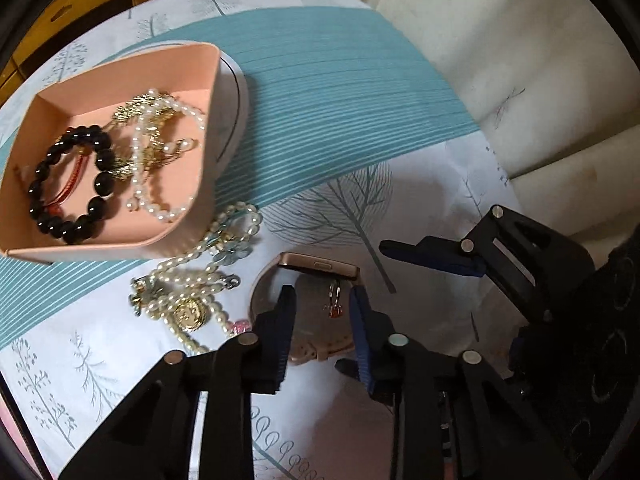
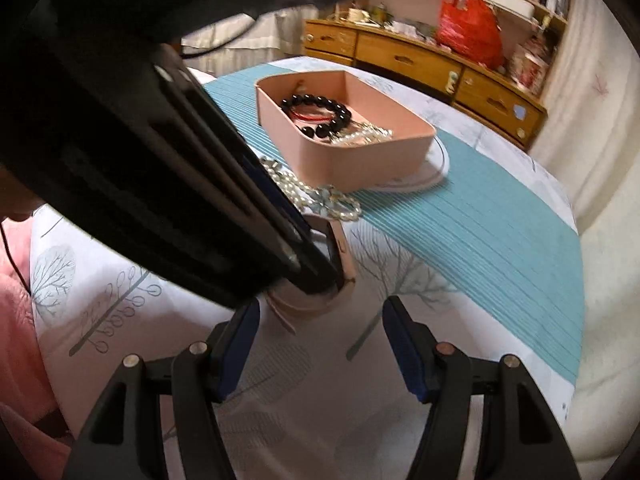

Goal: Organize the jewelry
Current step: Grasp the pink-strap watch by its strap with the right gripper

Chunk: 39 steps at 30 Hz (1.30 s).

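A pink tray [image 1: 120, 244] holds a black bead bracelet [image 1: 72, 184] and pearl and gold chains [image 1: 160, 140]. It also shows in the right wrist view [image 2: 360, 160]. A pearl necklace with a gold pendant [image 1: 192, 284] lies on the cloth beside it. A rose-gold watch with a pink strap [image 1: 320, 312] lies just ahead of my left gripper [image 1: 322, 300], whose open fingers straddle it. A small red earring [image 1: 335, 300] lies inside the watch loop. My right gripper [image 2: 320, 316] is open, close to the watch [image 2: 344, 256]; it appears in the left wrist view [image 1: 432, 256].
The table has a white leaf-print cloth [image 1: 360, 208] with a teal striped band [image 1: 320, 100]. A white round dish [image 1: 240, 92] sits under the tray. Wooden drawers [image 2: 420, 60] and a red bag [image 2: 468, 28] stand behind. A cream sofa [image 1: 500, 40] borders the table.
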### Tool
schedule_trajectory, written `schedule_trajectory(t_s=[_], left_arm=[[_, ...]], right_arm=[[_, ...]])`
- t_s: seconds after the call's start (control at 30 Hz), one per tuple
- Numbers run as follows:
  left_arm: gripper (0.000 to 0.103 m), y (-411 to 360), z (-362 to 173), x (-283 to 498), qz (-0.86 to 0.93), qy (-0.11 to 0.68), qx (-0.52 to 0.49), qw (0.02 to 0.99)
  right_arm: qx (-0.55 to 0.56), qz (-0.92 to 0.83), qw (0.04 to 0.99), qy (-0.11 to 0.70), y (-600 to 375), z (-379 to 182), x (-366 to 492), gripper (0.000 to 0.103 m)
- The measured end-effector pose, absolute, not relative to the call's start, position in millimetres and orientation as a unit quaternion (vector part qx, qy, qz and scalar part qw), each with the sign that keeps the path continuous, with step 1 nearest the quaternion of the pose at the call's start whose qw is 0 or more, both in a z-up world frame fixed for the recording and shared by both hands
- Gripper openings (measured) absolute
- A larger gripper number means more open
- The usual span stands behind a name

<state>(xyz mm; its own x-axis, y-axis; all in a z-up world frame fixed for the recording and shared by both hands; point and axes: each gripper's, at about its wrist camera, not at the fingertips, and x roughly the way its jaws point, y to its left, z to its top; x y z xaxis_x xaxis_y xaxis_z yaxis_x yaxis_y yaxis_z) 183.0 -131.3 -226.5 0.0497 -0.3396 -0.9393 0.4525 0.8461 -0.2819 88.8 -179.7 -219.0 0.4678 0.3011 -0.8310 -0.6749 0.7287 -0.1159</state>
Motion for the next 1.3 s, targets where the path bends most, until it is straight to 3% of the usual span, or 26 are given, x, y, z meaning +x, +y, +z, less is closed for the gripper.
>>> schedule_trajectory(t_s=[0.23,0.33,0.47,0.63,1.13,1.3], left_arm=[[0.019,-149,-241,185,-0.276,0.647,0.055,0.709],[0.009,-144,-237,187,-0.277,0.648,0.063,0.707],[0.007,-146,-240,198,-0.28,0.65,0.059,0.703],[0.006,-135,-239,202,-0.288,0.652,0.047,0.7],[0.006,-88,-221,202,-0.31,0.641,0.0,0.702],[0.006,-72,-204,202,-0.308,0.632,-0.008,0.711]], right_arm=[[-0.232,0.317,0.825,0.407,-180,-221,92,0.064],[-0.227,0.328,0.822,0.406,-180,-223,94,0.064],[-0.227,0.34,0.82,0.4,-179,-227,94,0.061],[-0.223,0.342,0.82,0.401,-176,-227,95,0.054],[-0.227,0.313,0.831,0.401,-168,-227,85,0.047],[-0.232,0.301,0.831,0.406,-162,-226,82,0.039]])
